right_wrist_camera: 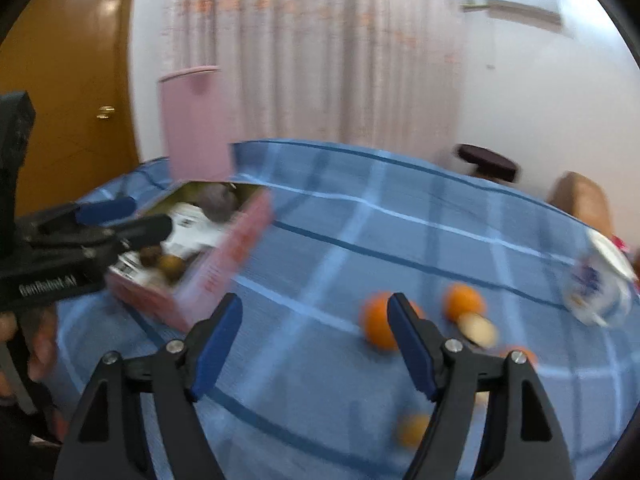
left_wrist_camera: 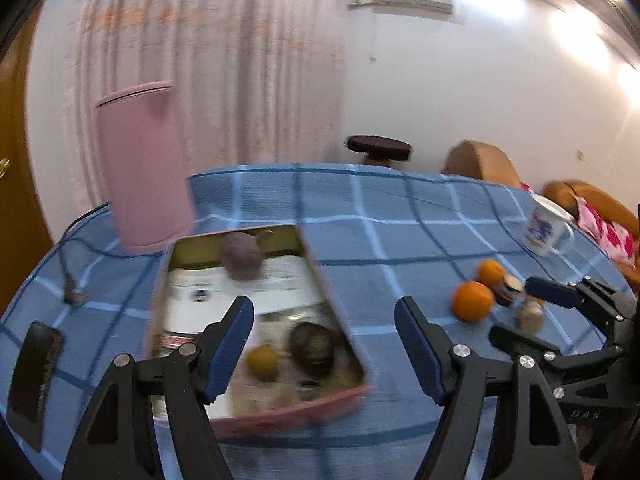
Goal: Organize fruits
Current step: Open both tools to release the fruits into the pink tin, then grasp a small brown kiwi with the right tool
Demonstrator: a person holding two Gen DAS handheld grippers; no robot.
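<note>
A pink tin box [left_wrist_camera: 340, 404] lies open on the blue checked cloth and holds a purple fruit [left_wrist_camera: 242, 256], a dark round fruit [left_wrist_camera: 312, 344] and a small yellow fruit [left_wrist_camera: 262, 362]. My left gripper [left_wrist_camera: 324, 346] is open and empty above the box's near end. Two oranges [left_wrist_camera: 472, 300] [left_wrist_camera: 491, 273] and small brown fruits [left_wrist_camera: 530, 316] lie on the cloth to the right. My right gripper [right_wrist_camera: 314, 346] is open and empty, just left of an orange [right_wrist_camera: 376, 328]. The box also shows in the right wrist view [right_wrist_camera: 224, 264]. Both views are blurred.
A pink cylinder container [left_wrist_camera: 144, 168] stands behind the box. A white patterned mug [left_wrist_camera: 546, 226] sits at the right edge. A black phone [left_wrist_camera: 34, 380] and a cable [left_wrist_camera: 72, 280] lie at the left. A small yellow fruit [right_wrist_camera: 412, 430] lies under my right gripper.
</note>
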